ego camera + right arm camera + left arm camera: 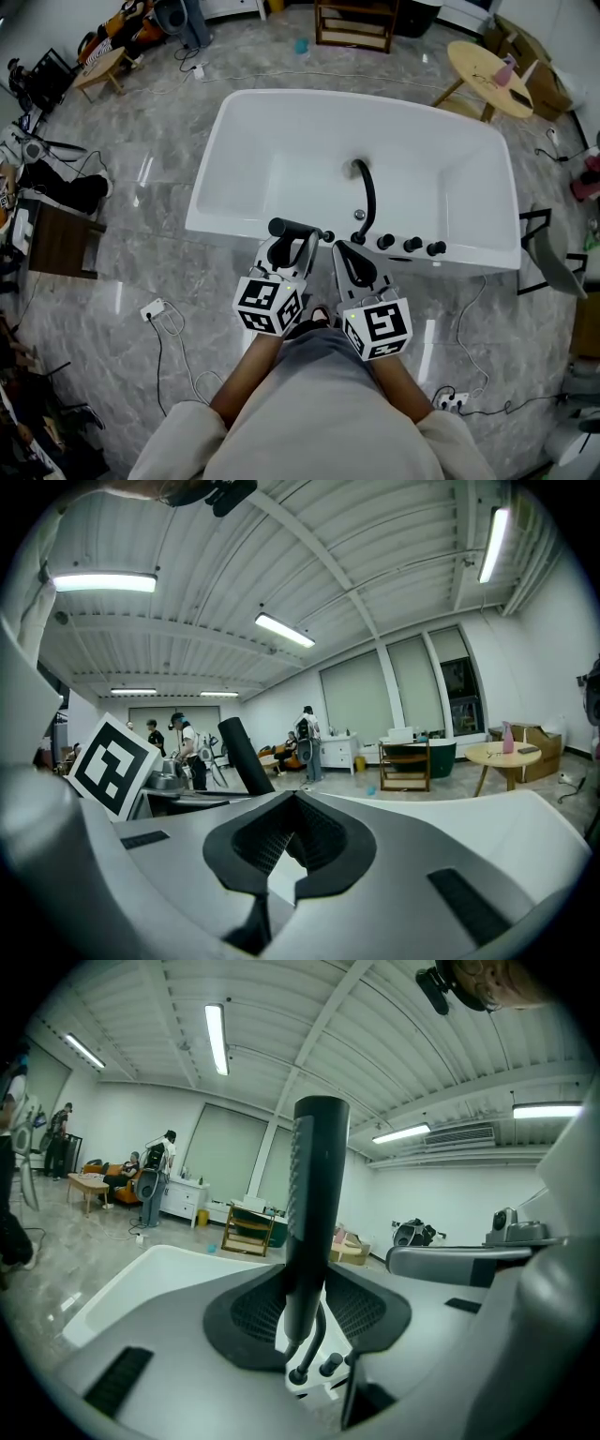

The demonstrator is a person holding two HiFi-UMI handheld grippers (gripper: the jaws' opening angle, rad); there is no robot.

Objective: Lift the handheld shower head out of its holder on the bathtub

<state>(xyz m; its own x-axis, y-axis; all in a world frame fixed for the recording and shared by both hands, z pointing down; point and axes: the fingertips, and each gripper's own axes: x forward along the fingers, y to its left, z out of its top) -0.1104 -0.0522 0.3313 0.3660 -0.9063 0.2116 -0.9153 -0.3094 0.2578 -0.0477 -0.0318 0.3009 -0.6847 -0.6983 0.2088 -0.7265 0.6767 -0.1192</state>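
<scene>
The black handheld shower head [292, 228] is at the near rim of the white bathtub [225, 122]. My left gripper [292, 246] is shut on its handle. In the left gripper view the handle [309, 1204] stands upright between the pads of the left gripper [305, 1309]. A thin black hose [317, 1335] curls from the handle's lower end to the black fittings [328, 1365] on the rim. My right gripper [347, 251] hovers just right of it, jaws together, holding nothing. The right gripper view shows the right gripper [292, 850] empty and the shower handle [246, 757] off to its left.
A black curved spout [366, 192] and a row of black knobs [411, 245] sit on the near rim, right of my grippers. Cables and a power strip [155, 309] lie on the marble floor. A round wooden table [487, 70] stands beyond the tub.
</scene>
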